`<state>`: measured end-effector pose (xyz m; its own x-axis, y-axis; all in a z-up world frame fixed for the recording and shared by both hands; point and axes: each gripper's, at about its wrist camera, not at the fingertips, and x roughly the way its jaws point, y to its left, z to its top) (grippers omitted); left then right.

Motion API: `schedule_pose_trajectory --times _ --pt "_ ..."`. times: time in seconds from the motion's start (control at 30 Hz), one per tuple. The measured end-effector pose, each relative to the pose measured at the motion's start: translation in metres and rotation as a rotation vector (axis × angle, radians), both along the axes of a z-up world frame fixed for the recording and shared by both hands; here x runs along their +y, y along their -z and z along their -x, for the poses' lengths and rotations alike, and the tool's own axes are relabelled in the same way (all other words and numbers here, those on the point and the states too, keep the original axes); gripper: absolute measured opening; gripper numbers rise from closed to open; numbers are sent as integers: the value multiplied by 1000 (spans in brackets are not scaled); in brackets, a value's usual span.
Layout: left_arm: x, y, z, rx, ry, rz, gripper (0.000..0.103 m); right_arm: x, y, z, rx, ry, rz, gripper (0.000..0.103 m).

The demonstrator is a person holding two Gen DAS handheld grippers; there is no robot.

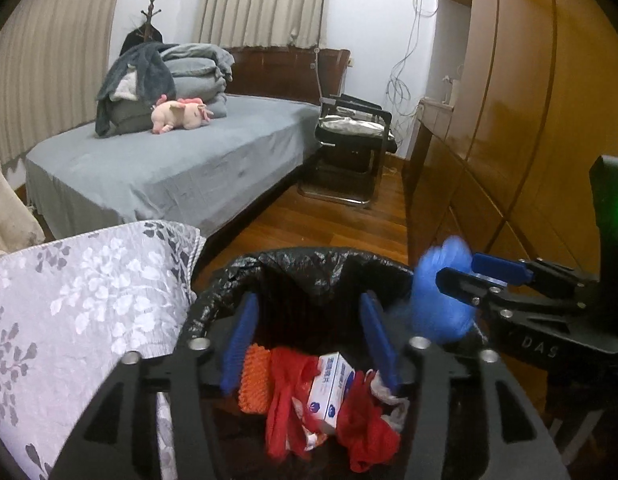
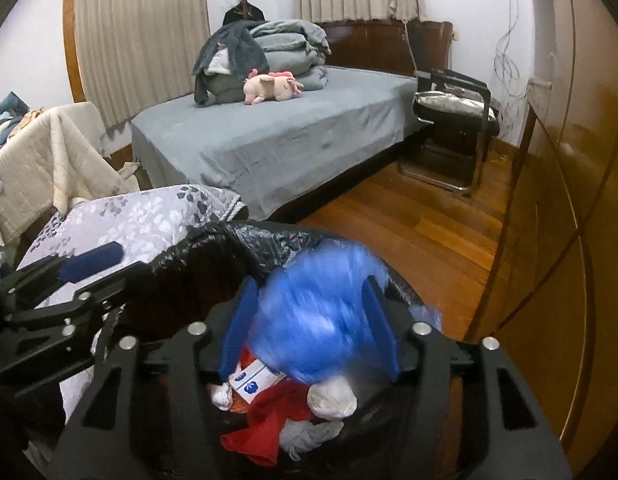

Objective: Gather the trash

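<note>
One crumpled blue plastic bag [image 2: 317, 312] sits between the right gripper's [image 2: 309, 332] blue pads, which appear closed on it, directly above the black-lined trash bin [image 1: 309, 264], so the drop is probably straight down. The left gripper [image 1: 309, 344], nearer the bin's centre, hangs spread wide and empty over red bags [image 1: 285, 396] and a small white box [image 1: 329, 392]. A floral-covered cushion [image 1: 81, 292] touches the bin's left rim.

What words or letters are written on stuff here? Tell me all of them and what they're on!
"DAS": white letters on the black body of the right gripper, seen from the left wrist camera.
Small white box in the black-lined trash bin: blue print and round blue logos, too small and blurred to read in either view.
Nothing else readable shows.
</note>
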<state>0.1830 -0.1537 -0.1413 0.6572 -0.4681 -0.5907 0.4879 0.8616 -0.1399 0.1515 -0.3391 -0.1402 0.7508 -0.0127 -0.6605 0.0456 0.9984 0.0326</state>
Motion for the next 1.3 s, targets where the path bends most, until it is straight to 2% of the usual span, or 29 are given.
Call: schedule_pose_trajectory --times 0.07,0.13,0.2,0.3,0.47,0.63,0.9,1.3 --pt "6 0 2 4 -4 -1 61 -1 0 2 -1 2 -3 75" --pt "12 -2 5 1 -18 -4 68 -2 0 4 3 -1 -5 77" --pt "19 -6 7 -7 -30 -4 72 0 -4 8 -2 -1 -3 86" --pt "33 -14 14 -17 -54 -5 80 2 -11 16 -12 -7 -17 91" --pt "54 -32 27 -38 -91 -4 92 14 -29 32 -28 -31 -41 94" --pt "66 -55 49 -66 -114 -13 97 30 -55 52 -56 -61 -51 96" --pt "85 -87 80 -96 -159 -10 97 45 -96 78 -82 -68 -77 97" --pt "109 -124 121 -139 -220 3 97 73 -133 117 -149 -122 -16 98"
